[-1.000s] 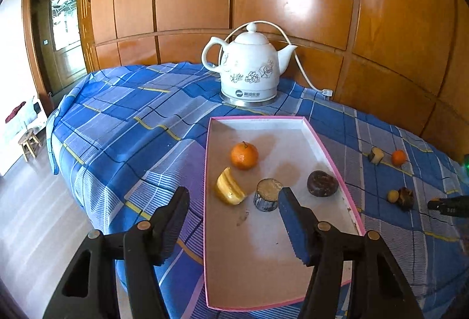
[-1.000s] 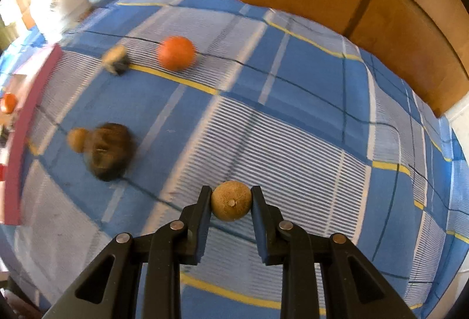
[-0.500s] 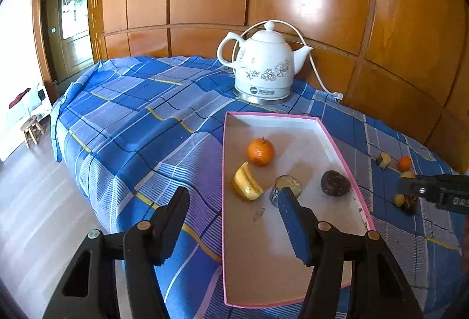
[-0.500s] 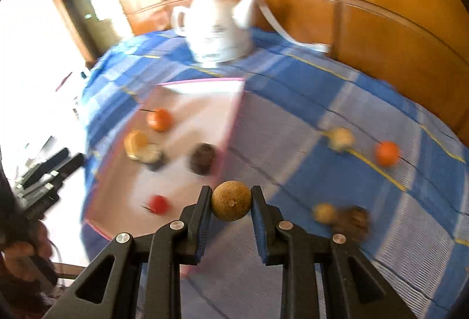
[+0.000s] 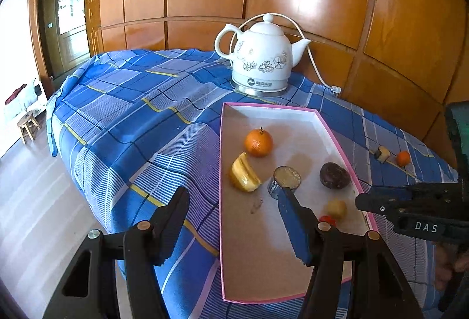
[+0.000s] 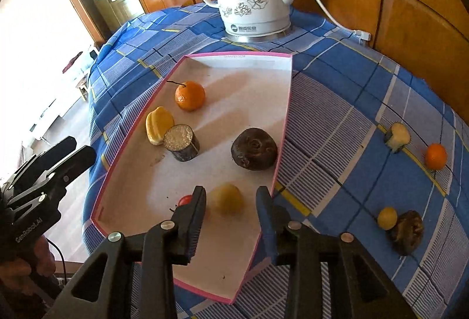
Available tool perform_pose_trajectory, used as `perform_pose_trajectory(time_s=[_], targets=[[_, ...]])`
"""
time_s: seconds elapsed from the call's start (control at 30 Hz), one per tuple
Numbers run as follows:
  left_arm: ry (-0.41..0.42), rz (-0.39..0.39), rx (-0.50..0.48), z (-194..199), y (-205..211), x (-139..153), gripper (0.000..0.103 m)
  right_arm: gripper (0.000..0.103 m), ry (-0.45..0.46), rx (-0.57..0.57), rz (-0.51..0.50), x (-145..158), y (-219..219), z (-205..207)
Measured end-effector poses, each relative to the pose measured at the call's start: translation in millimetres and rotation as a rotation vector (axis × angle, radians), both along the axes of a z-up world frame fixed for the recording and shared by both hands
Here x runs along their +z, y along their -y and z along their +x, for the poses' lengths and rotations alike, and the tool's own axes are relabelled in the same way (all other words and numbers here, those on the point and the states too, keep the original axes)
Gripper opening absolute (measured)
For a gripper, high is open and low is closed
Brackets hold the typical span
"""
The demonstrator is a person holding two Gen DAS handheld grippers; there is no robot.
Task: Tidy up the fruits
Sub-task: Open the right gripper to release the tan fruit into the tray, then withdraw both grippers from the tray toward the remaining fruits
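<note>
Tray (image 6: 283, 125): brown fruit (image 6: 227, 199) now released, right gripper (image 6: 231, 203) jaws opening.

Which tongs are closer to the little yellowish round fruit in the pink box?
Right. The right tongs hang just over the yellowish fruit, jaws opening with it lying loose between them. The left tongs hover at the tray's near left edge, farther away.

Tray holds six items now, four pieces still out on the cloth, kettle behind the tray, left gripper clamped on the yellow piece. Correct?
One slip: the left gripper holds nothing; its jaws stand open over the tray's near end, as the left wrist view shows. The rest stands.
</note>
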State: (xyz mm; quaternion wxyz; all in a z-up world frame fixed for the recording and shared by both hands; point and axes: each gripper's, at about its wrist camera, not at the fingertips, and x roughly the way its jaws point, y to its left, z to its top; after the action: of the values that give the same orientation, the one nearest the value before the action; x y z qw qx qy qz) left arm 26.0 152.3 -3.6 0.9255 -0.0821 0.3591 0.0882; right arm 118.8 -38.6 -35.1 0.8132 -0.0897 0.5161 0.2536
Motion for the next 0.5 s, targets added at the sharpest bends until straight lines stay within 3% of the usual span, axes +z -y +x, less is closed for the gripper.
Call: perform_pose_trajectory(time_s=[0.5], targets=[[0.008,0.013,-0.052,-2,15,6,0.064,0.036,0.083,-0.047,-0.028,29,43,-23]])
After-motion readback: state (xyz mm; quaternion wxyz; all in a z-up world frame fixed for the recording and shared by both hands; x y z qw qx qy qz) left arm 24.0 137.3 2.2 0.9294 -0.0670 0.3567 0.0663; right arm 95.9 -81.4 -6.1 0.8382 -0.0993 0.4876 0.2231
